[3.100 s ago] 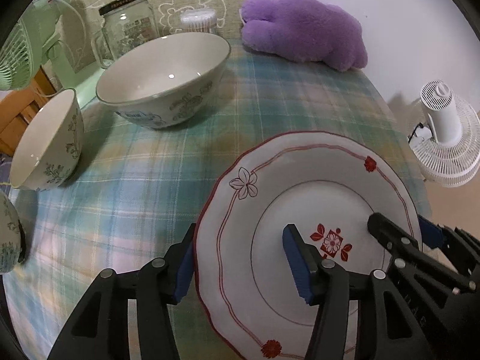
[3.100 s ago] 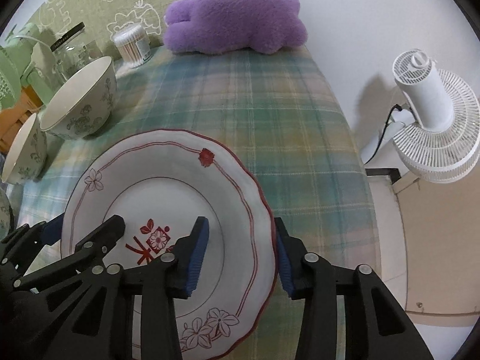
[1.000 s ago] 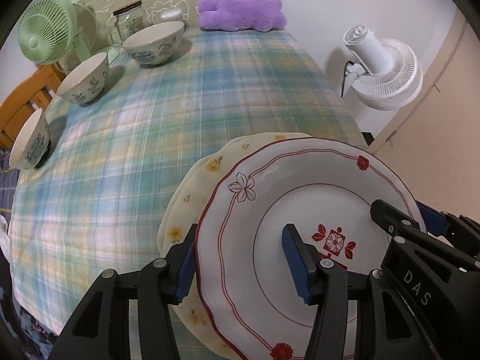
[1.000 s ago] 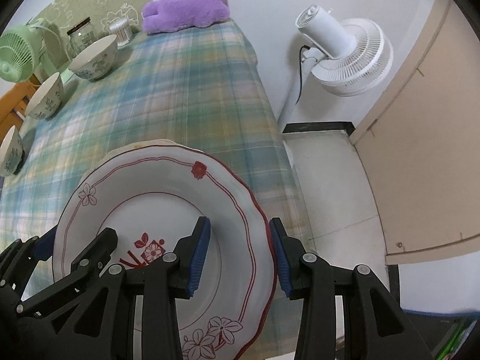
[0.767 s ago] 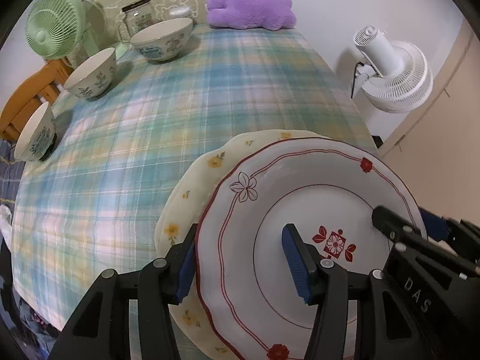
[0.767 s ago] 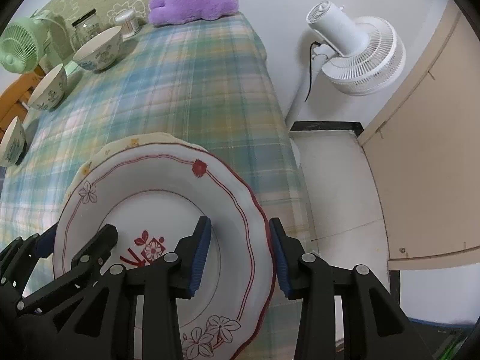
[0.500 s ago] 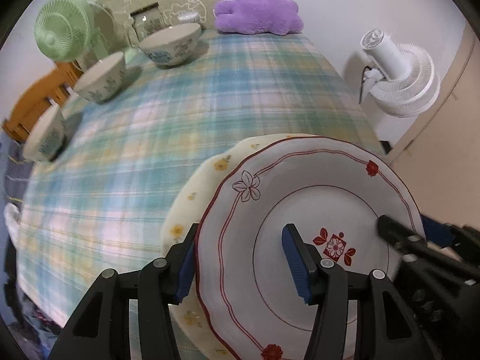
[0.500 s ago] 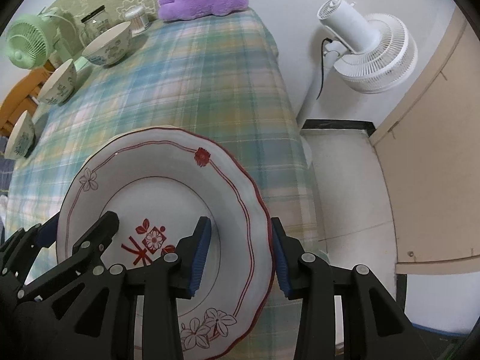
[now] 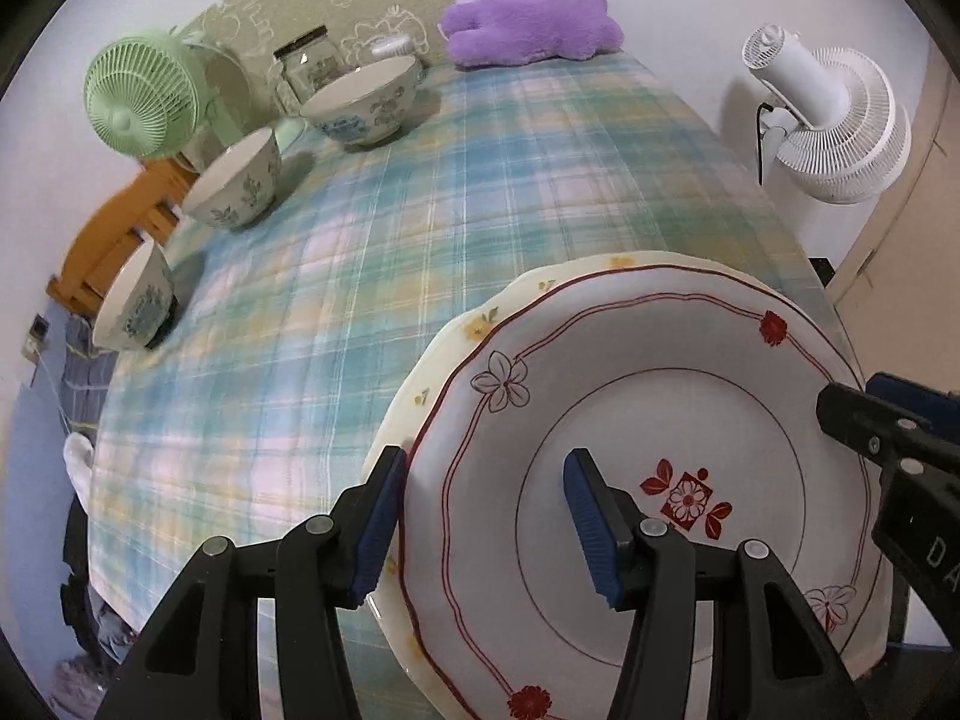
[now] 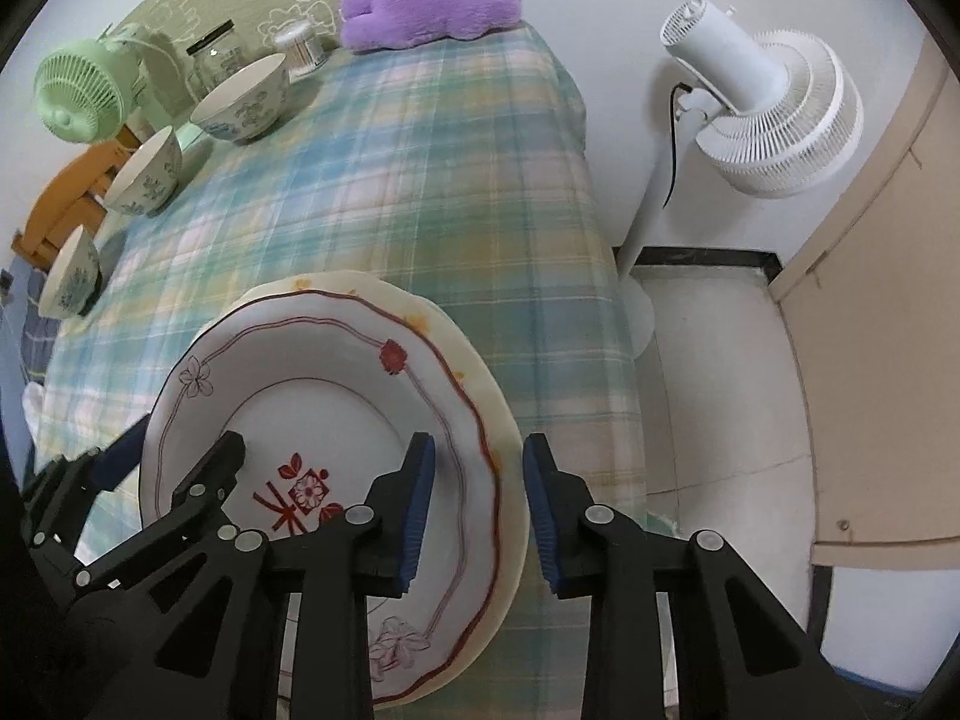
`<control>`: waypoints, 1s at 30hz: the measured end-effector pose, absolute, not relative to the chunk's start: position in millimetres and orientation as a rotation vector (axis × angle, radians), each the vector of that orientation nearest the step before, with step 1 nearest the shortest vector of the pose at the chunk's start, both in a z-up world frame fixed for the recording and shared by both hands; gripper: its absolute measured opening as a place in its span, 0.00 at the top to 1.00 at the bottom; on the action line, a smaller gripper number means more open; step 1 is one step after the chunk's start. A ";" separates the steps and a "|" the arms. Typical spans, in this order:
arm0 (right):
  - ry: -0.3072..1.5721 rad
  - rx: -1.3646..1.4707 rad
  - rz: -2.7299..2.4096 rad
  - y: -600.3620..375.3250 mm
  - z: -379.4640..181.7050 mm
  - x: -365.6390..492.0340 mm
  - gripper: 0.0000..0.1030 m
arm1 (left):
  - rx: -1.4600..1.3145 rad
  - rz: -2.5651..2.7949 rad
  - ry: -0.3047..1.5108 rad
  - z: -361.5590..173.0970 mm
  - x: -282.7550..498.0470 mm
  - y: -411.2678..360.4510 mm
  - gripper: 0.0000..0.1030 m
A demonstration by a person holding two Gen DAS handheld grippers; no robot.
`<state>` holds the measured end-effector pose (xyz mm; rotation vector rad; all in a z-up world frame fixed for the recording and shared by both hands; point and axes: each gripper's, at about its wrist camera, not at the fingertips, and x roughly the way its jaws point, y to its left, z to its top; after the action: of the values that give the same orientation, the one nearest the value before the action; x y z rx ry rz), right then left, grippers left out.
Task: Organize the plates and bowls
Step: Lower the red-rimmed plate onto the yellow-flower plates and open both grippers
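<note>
We held the red-patterned plate by its rim with both grippers, at six o'clock on the checked tablecloth, over a cream plate. Our left gripper was clamped on its nine o'clock edge. Our right gripper straddled both plates' three o'clock edges, jaws closing. Three bowls stood towards eleven o'clock.
</note>
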<state>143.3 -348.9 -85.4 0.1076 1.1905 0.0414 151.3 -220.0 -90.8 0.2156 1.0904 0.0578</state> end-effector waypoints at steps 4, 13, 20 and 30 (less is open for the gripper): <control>1.182 0.081 0.062 -342.2 -82.8 145.8 0.78 | 0.192 0.050 1.093 -90.1 154.5 -214.9 0.46; 1.186 0.052 0.077 -332.5 -83.4 156.0 0.76 | 0.095 0.023 1.128 -86.2 156.2 -203.6 0.35; 1.186 0.052 0.077 -330.5 -82.9 155.4 0.76 | 0.064 -0.003 1.114 -75.9 152.2 -197.9 0.20; 1.140 0.048 0.045 -317.8 -60.3 150.9 0.41 | 0.005 -0.029 1.071 -56.4 149.9 -163.9 0.10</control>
<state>150.9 -317.8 -60.3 0.0480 1.1400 0.0453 149.9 -163.9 -56.4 0.0052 1.0709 -0.0289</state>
